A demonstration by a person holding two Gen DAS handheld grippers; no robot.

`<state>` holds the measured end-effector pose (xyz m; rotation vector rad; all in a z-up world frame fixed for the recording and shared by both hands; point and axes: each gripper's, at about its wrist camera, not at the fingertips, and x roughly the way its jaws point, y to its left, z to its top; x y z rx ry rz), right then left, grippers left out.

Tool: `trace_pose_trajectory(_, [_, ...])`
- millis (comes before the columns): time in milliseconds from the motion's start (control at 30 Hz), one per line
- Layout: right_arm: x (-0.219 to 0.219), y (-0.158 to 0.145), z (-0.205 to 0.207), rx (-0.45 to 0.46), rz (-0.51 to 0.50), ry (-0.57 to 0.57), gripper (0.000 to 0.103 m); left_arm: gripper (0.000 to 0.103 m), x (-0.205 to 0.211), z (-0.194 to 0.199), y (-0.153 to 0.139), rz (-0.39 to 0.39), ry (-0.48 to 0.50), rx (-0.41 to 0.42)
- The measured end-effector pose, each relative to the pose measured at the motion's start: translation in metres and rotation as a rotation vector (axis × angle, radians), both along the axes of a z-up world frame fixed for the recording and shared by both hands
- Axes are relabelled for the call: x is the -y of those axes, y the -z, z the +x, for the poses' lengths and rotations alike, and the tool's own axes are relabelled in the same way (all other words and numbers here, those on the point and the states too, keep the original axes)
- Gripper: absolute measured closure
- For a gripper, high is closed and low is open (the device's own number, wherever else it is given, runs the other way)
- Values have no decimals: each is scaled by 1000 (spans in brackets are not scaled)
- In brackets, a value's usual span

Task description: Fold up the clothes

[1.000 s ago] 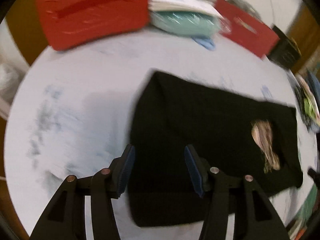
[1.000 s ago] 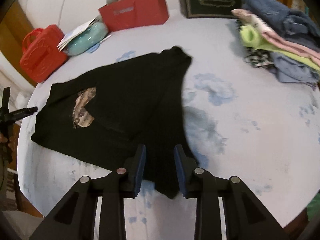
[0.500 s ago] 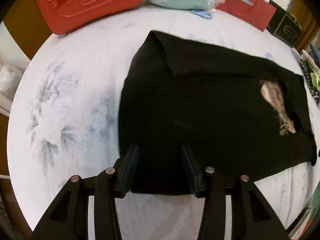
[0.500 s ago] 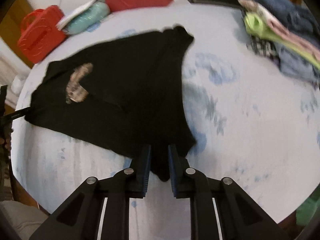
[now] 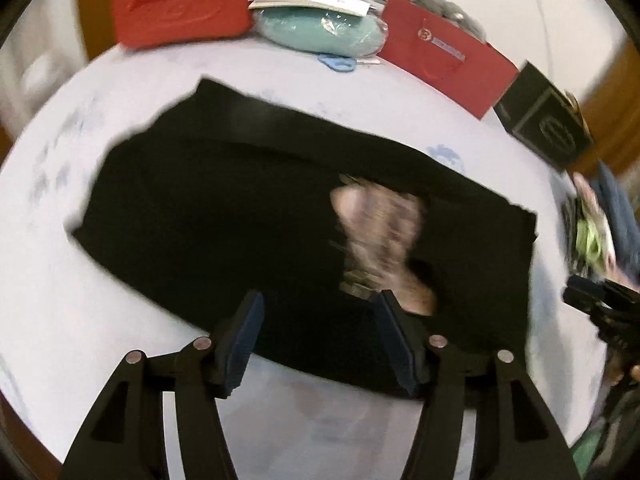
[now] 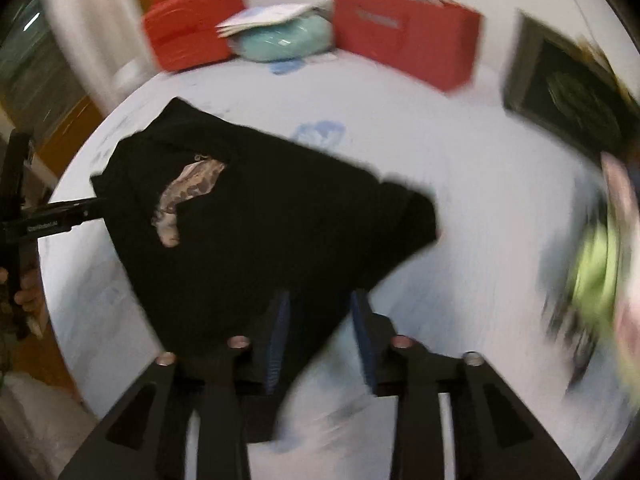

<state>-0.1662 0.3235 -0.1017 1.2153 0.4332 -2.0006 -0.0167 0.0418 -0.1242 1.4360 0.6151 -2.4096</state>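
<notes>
A black garment point(image 5: 248, 216) with a pale printed patch point(image 5: 380, 236) lies spread on the white round table point(image 5: 52, 280). My left gripper point(image 5: 320, 340) is open, its jaws standing over the garment's near edge. In the right wrist view the same black garment point(image 6: 260, 232) lies folded into a rough triangle. My right gripper point(image 6: 318, 336) is open, its jaws over the garment's near corner, holding nothing. The left gripper's frame also shows at the left edge of the right wrist view point(image 6: 48, 220). Both views are blurred.
At the table's far side stand a red case point(image 5: 180, 0), a teal pouch point(image 5: 320, 32) under papers, a red paper bag point(image 5: 444, 60) and a black box point(image 5: 548, 128). A pile of coloured clothes point(image 6: 600, 272) lies at the right.
Both grippers have opened wider. The right gripper, nearly shut on the garment's corner half a second ago, now stands open. Both views have swung across the garment.
</notes>
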Motion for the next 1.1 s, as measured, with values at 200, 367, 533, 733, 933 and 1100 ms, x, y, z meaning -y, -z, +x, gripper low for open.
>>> trace_pose_trajectory(200, [-14, 10, -42, -37, 42, -221, 44, 27, -118, 13, 20, 22, -203, 90])
trace_pose_trajectory(367, [-15, 19, -58, -32, 63, -297, 43, 27, -185, 14, 29, 5, -313, 120])
trace_pose_trajectory(533, [-10, 31, -65, -43, 95, -379, 43, 27, -217, 11, 42, -21, -390, 148])
trace_pose_trajectory(733, [-13, 48, -76, -48, 108, -438, 43, 24, -233, 5, 48, -80, -508, 164])
trace_pose_trajectory(933, [-13, 58, -84, -56, 59, -473, 43, 23, -250, -1, 49, -123, -608, 174])
trace_pose_trajectory(1100, [-11, 63, -87, -84, 26, -501, 43, 24, -262, -5, 47, -108, -632, 157])
